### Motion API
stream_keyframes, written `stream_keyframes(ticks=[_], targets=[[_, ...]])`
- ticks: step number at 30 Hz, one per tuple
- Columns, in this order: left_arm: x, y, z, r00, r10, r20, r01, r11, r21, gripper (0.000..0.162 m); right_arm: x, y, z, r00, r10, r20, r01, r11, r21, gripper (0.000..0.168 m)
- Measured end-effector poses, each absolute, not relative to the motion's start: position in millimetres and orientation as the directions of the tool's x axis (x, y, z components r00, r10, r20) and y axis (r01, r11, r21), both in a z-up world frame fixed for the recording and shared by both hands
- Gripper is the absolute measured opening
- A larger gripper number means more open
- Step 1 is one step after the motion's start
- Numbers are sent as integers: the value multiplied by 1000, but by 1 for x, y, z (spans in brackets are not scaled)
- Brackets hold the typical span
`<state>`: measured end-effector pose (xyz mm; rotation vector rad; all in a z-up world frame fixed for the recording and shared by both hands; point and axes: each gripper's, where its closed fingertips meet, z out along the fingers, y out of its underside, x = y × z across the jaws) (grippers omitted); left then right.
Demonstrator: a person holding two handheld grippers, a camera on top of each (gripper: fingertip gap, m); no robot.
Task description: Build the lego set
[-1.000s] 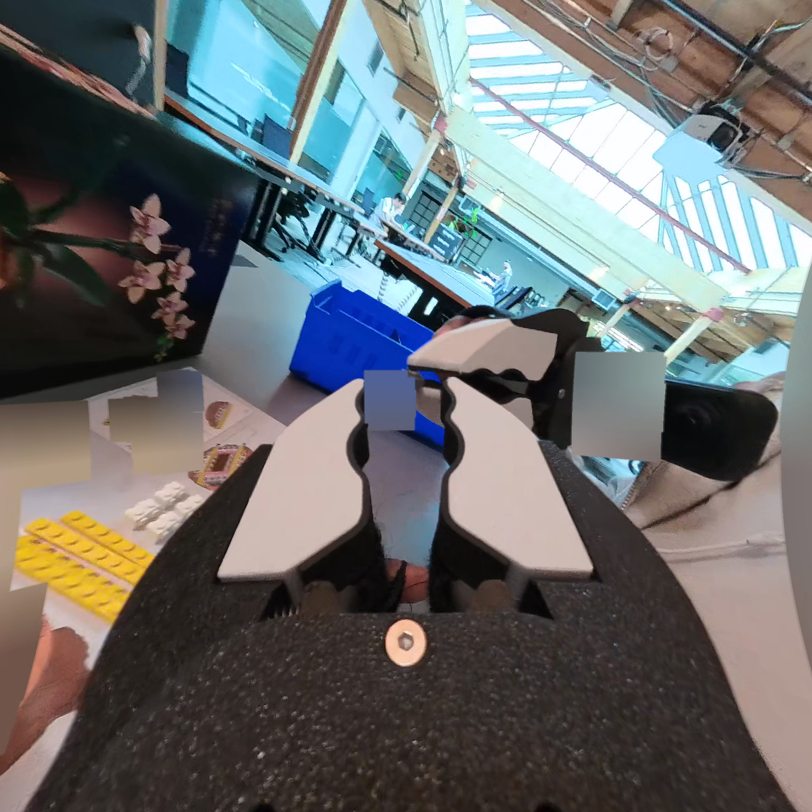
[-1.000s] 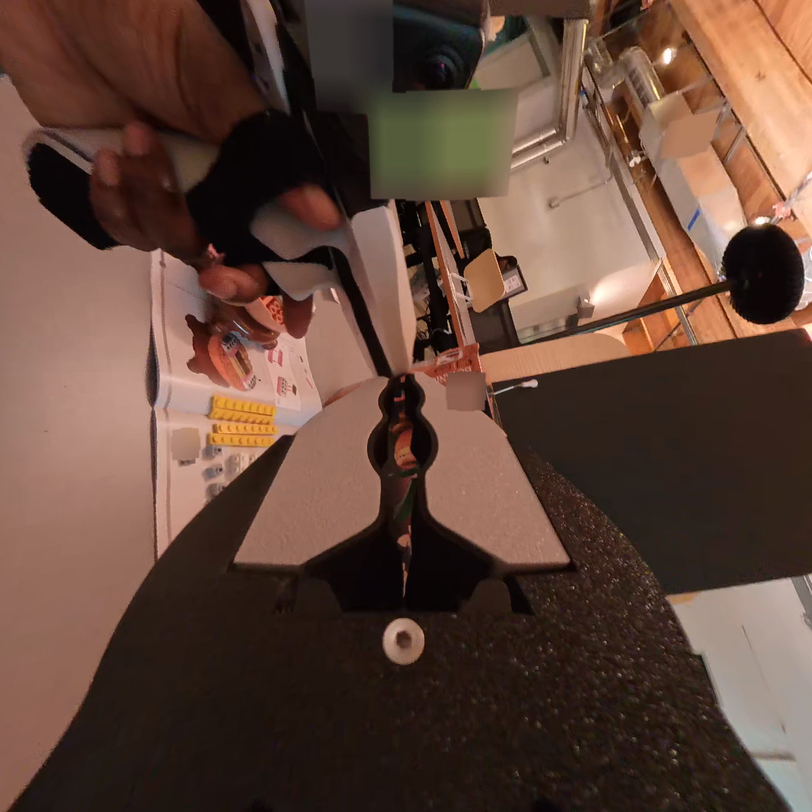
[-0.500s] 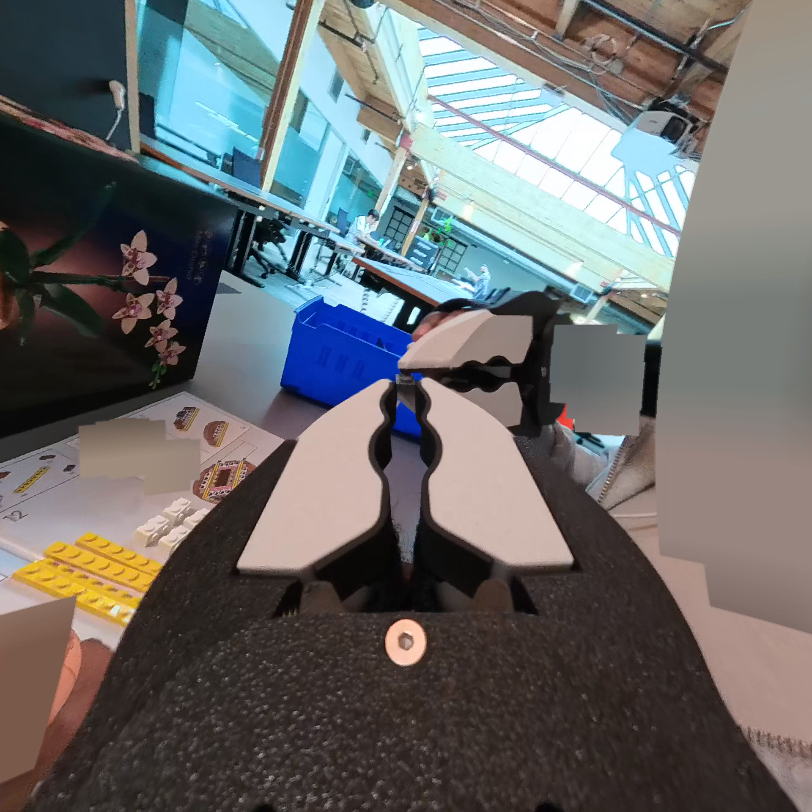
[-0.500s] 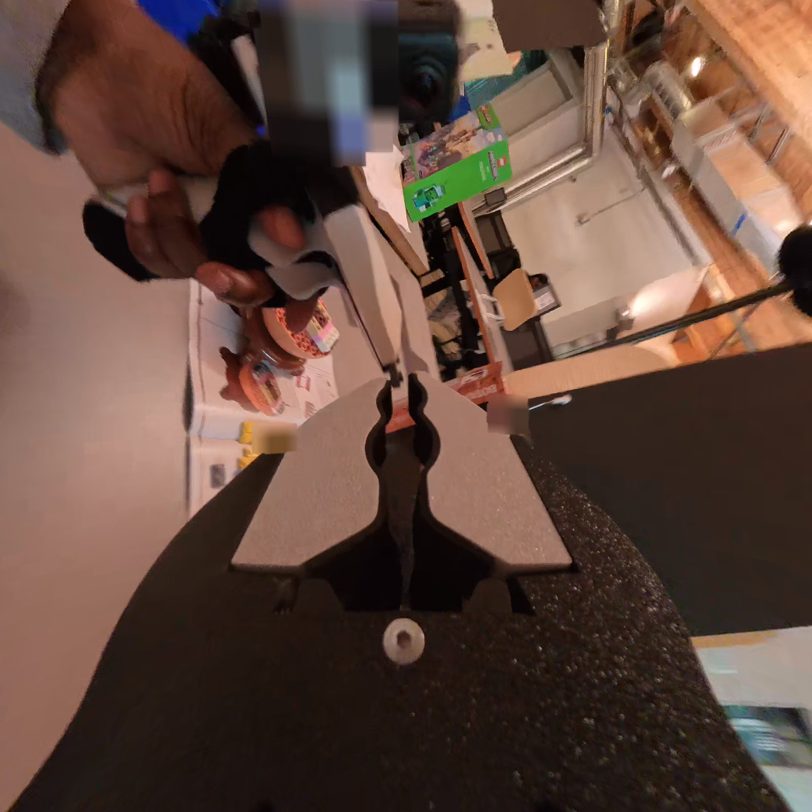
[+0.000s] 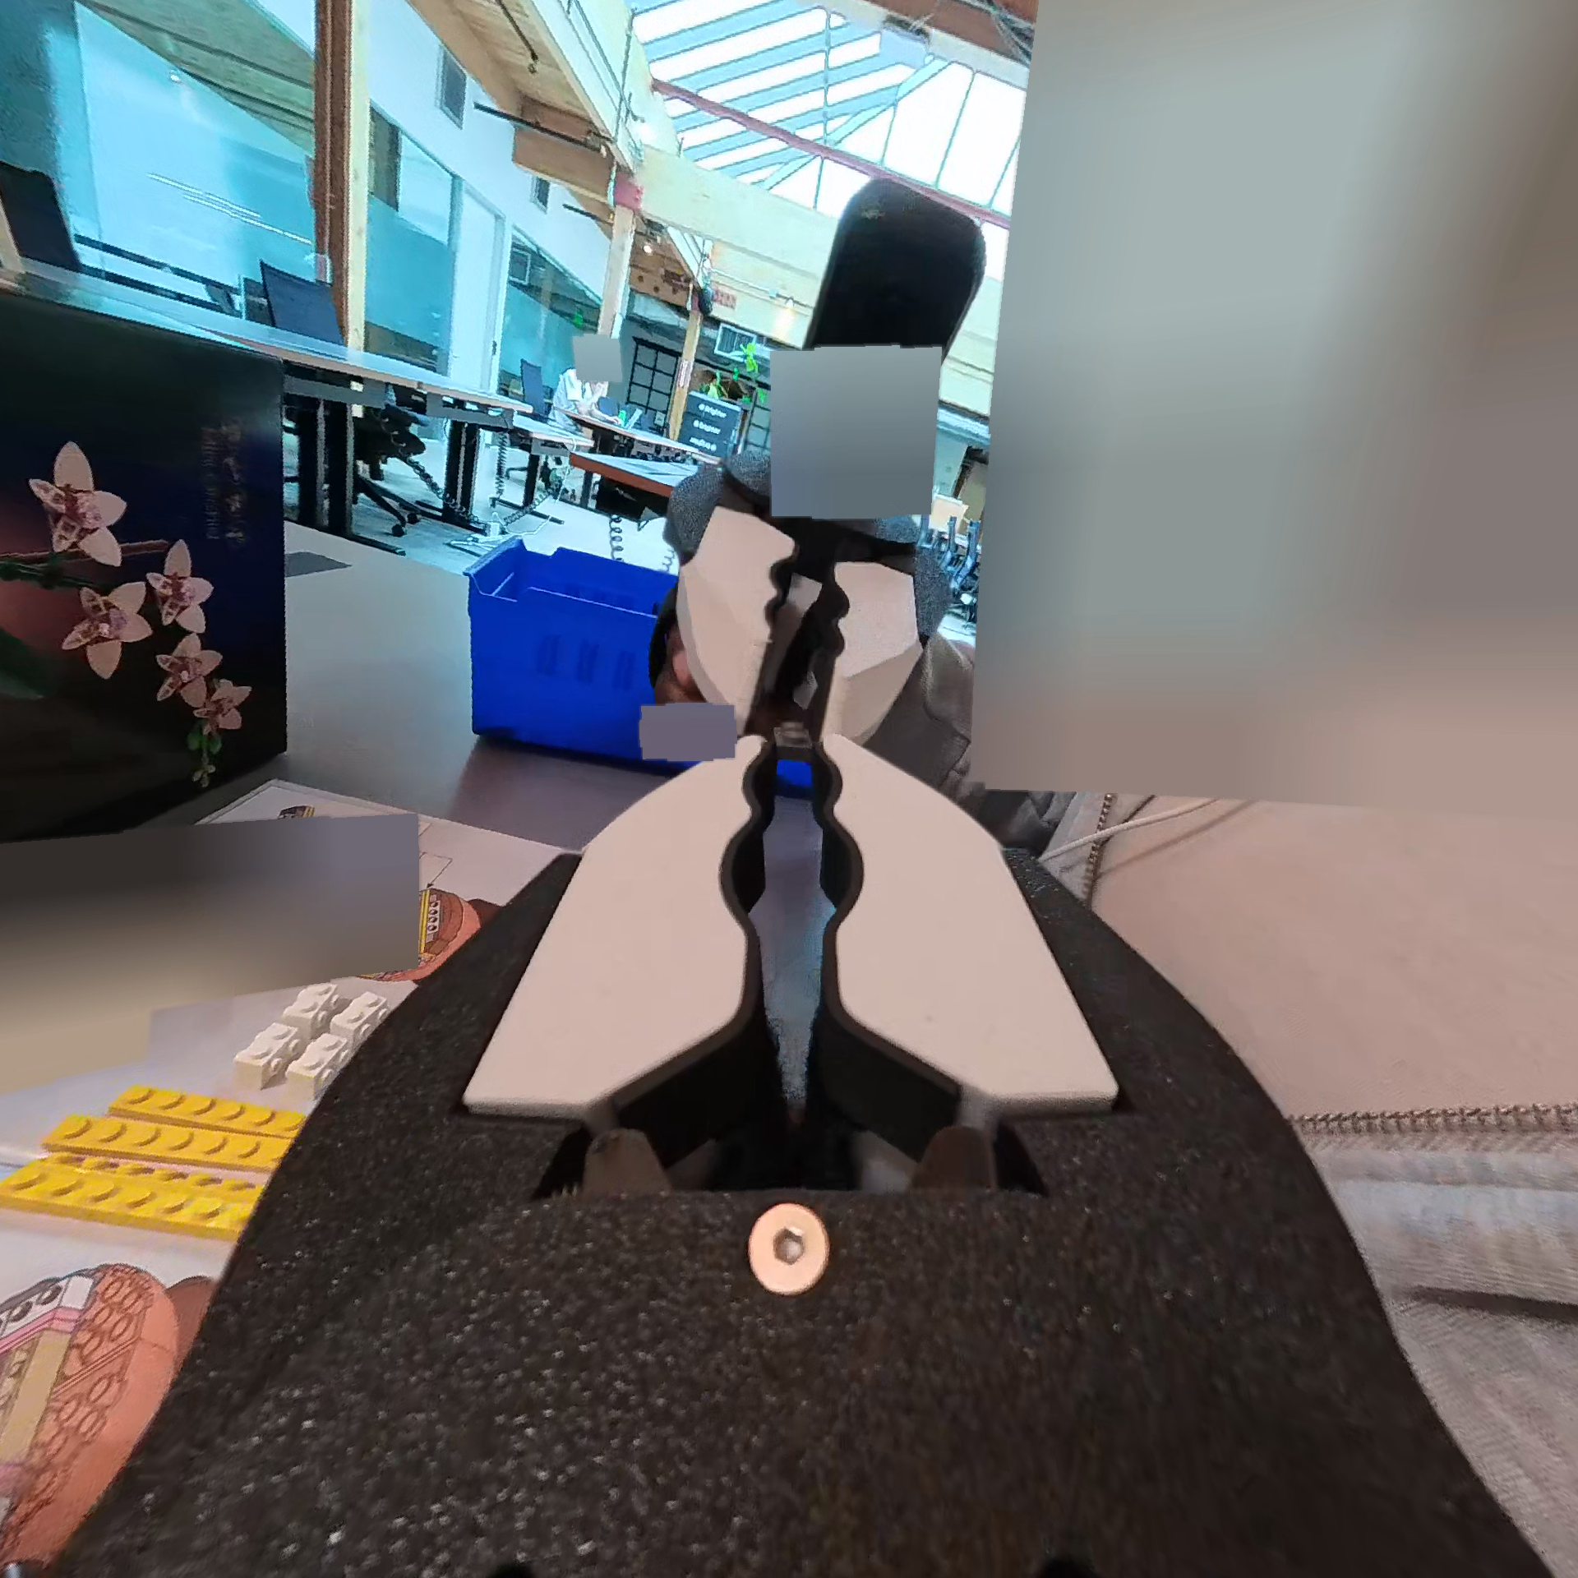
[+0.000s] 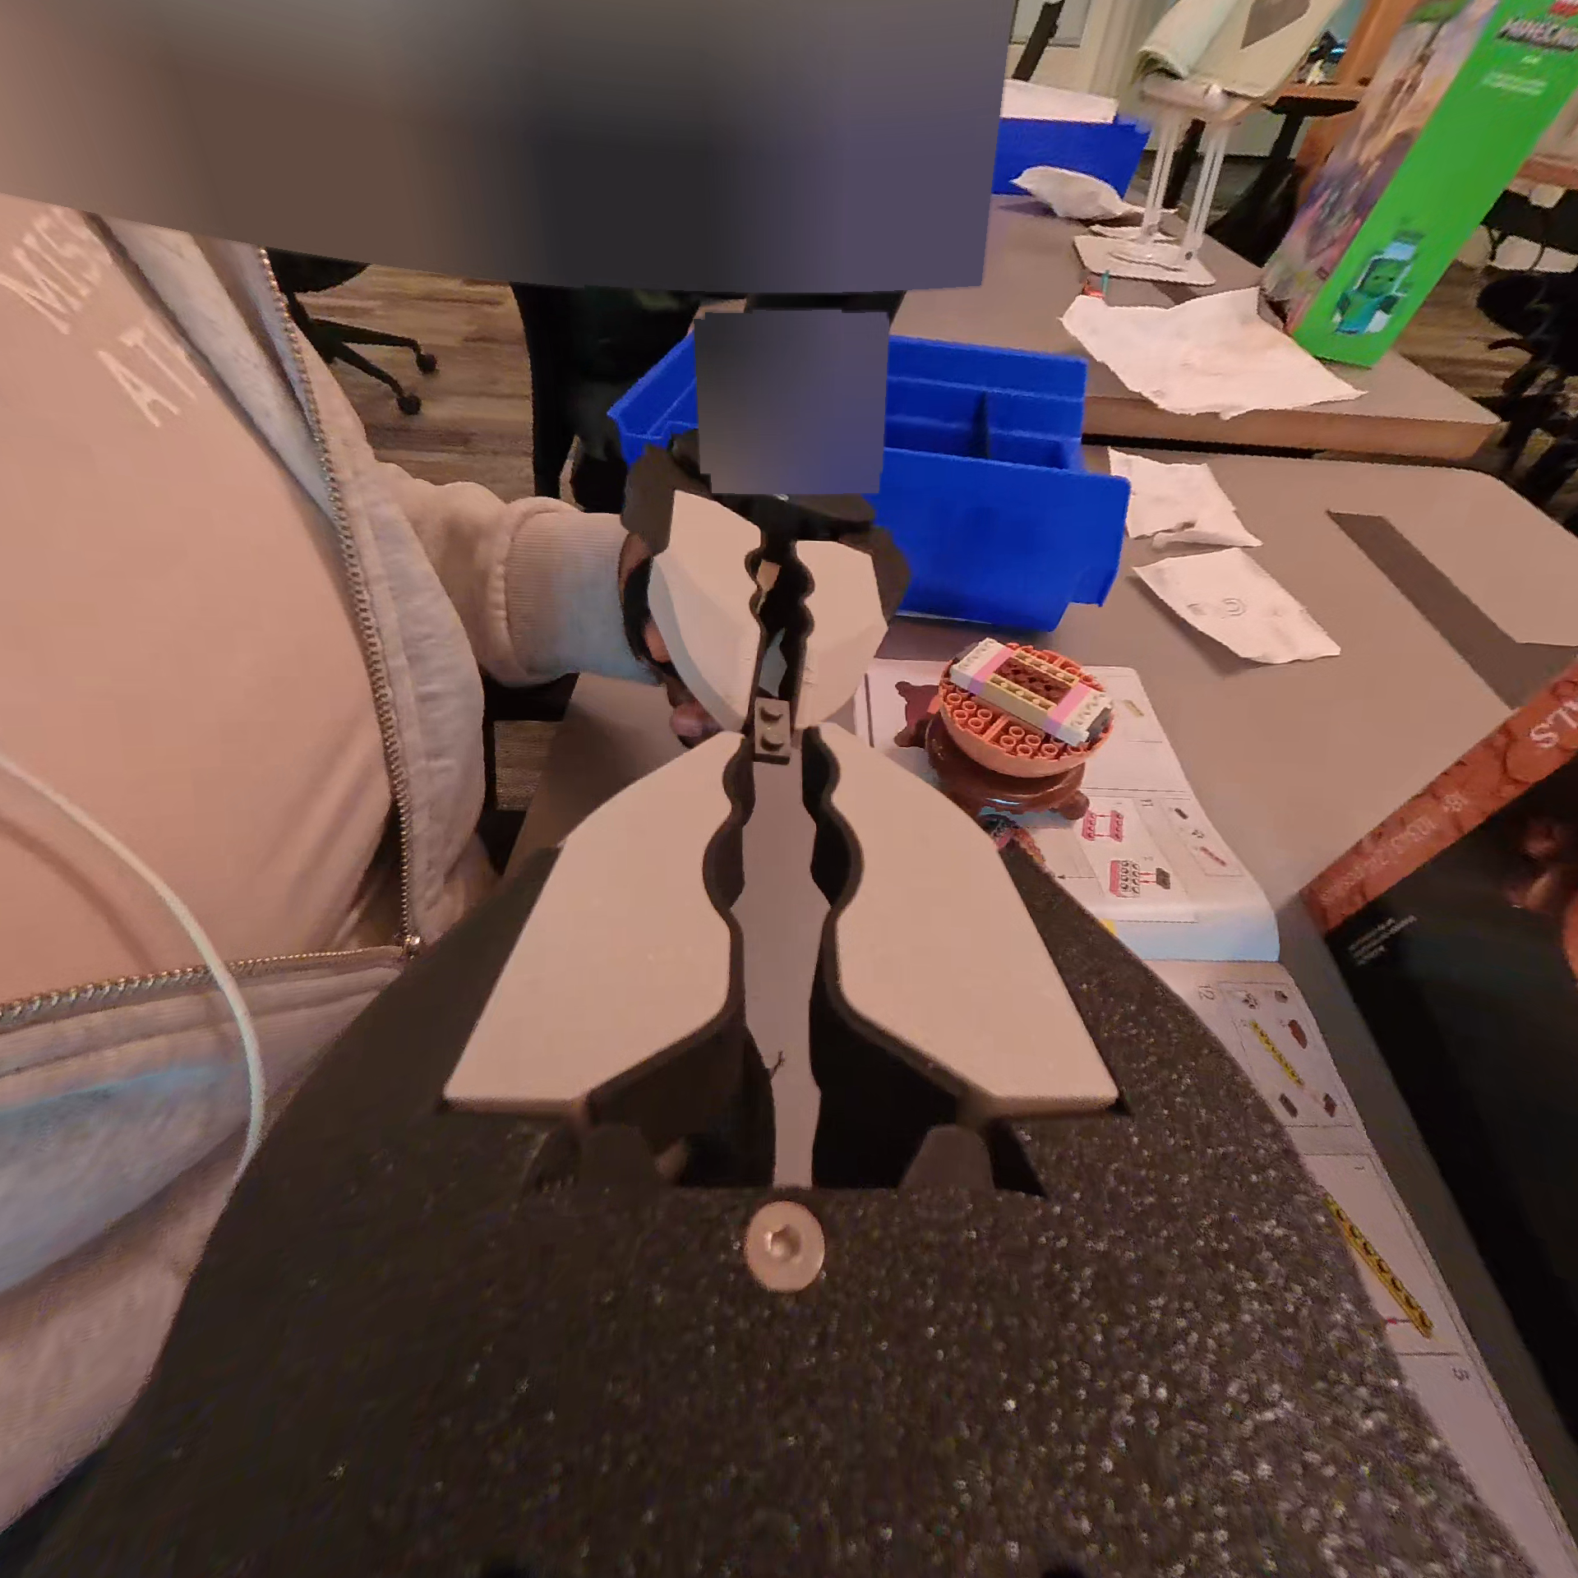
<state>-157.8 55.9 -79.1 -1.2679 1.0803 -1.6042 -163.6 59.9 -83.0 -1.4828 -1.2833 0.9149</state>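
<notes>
My left gripper point(image 5: 791, 747) and right gripper point(image 6: 775, 751) meet tip to tip above the table. Both are closed on one small dark grey two-stud plate point(image 6: 774, 726), which also shows in the left wrist view point(image 5: 791, 734). The right gripper point(image 5: 792, 713) faces me in the left wrist view, and the left gripper point(image 6: 773, 690) faces me in the right wrist view. A brown round lego model point(image 6: 1020, 726) with a pink and tan top stands on the instruction booklet point(image 6: 1178, 871). Yellow plates point(image 5: 162, 1144) and small white bricks point(image 5: 307, 1037) lie on the paper at the left.
A blue bin point(image 6: 990, 504) stands behind the grippers and also shows in the left wrist view point(image 5: 563, 649). A dark box with orchids point(image 5: 128, 581) stands at the left. A green box point(image 6: 1409, 171) and loose papers point(image 6: 1212, 350) lie on the far table. A person's grey jacket point(image 6: 171, 598) is close by. Only a small space, under 4 cm, lies between the two pairs of fingers. The left tips stand about 15 cm off the brown round lego model point(image 6: 1020, 726).
The left gripper's jaws have closed from a wider gap onto the small plate. The right gripper has turned upright and now meets the left gripper tip to tip.
</notes>
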Motion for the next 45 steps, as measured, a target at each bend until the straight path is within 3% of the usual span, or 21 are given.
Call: stream_keyframes(ticks=[7,8,11,19,34,41,45], targets=[[-155,57,-95,-124,-947,295,-7,-297,-955,8,-157,60,-99,175,984,44,347,-20,-938,7],[-156,59,-101,-89,-952,294,-38,-292,-956,13,-151,63,-107,195,979,52,377,-26,-926,7],[-168,70,-122,66,-961,269,-138,-276,-951,37,-122,86,-156,306,942,136,572,-68,-818,7],[-192,71,-163,247,-956,156,-300,-229,-926,37,-118,116,-226,269,945,185,749,-85,-657,8],[-190,65,-180,241,-957,161,-324,-236,-916,38,-125,120,-236,208,961,180,772,-48,-634,8],[-192,69,-184,248,-956,160,-334,-239,-912,39,-125,119,-235,223,962,158,765,-72,-639,17],[-194,73,-186,261,-956,134,-349,-223,-910,39,-122,122,-219,290,939,182,719,-88,-690,16]])
